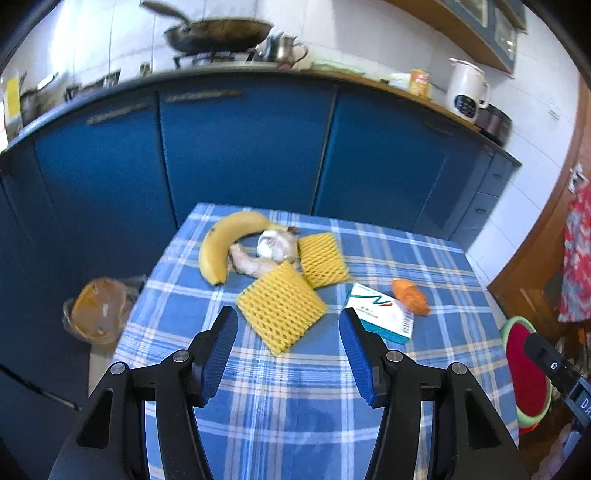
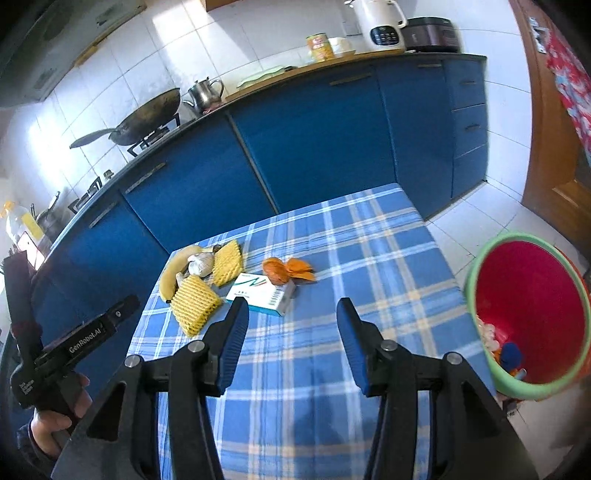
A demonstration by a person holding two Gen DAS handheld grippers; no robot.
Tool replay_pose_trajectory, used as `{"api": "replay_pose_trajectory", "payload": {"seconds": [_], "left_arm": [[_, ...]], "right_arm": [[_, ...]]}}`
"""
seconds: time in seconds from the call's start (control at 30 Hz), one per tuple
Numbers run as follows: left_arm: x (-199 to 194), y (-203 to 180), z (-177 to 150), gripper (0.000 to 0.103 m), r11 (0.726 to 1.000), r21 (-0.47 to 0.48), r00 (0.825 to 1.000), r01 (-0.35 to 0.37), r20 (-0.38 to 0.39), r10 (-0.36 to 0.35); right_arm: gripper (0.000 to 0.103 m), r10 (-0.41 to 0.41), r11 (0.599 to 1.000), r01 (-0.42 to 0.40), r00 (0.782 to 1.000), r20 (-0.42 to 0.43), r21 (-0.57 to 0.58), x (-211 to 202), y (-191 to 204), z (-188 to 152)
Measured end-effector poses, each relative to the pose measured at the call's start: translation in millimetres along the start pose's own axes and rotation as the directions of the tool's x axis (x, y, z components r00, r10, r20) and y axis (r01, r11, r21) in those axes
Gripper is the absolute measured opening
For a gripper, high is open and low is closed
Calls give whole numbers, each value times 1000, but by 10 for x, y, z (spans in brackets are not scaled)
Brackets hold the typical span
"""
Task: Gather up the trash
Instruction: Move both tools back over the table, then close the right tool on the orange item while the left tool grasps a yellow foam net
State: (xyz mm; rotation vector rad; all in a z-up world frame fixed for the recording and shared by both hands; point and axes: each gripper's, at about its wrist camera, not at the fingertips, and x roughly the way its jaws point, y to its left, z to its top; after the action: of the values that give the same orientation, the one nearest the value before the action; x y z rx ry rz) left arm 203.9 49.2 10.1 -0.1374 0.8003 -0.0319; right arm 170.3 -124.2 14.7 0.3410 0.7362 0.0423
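Yellow foam nets [image 1: 281, 308], 2 of them, are lying beside a small carton [image 1: 380, 314] and orange peel [image 1: 410, 296] on the table [image 1: 295, 406]. Both the left hand-held gripper [image 1: 289, 334] and right hand-held gripper [image 2: 293, 328] are hovering wide and empty; springy foam is likely slipping out before reaching the red bin [image 2: 532, 295].

A small kitchen in daylight: blue cabinet doors [image 2: 314, 140] run beneath a dark worktop [image 2: 258, 88] against a white tiled wall [image 2: 229, 40]. A wok [image 1: 218, 35] sits on the gas stove beside a steel kettle [image 2: 205, 92]; a white electric appliance [image 2: 380, 24] and a dark cooker [image 2: 430, 35] stand farther along. Pale floor tiles [image 2: 476, 221] meet a wooden door [image 2: 550, 155]. A blue plaid cloth [image 2: 332, 295] covers the counter.
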Motion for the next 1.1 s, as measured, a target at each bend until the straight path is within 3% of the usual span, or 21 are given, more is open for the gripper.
{"api": "replay_pose_trajectory", "payload": {"seconds": [0.4, 0.7, 1.1], "left_arm": [[761, 122, -26, 59, 996, -90, 994, -7, -110, -3], [1101, 185, -93, 59, 993, -119, 989, -19, -148, 1], [1166, 183, -181, 57, 995, -96, 995, -24, -102, 15]], "right_arm": [[53, -36, 998, 32, 997, -68, -57, 804, 128, 150], [53, -49, 992, 36, 993, -109, -121, 1322, 229, 214], [50, -62, 989, 39, 986, -154, -145, 1742, 246, 222]]}}
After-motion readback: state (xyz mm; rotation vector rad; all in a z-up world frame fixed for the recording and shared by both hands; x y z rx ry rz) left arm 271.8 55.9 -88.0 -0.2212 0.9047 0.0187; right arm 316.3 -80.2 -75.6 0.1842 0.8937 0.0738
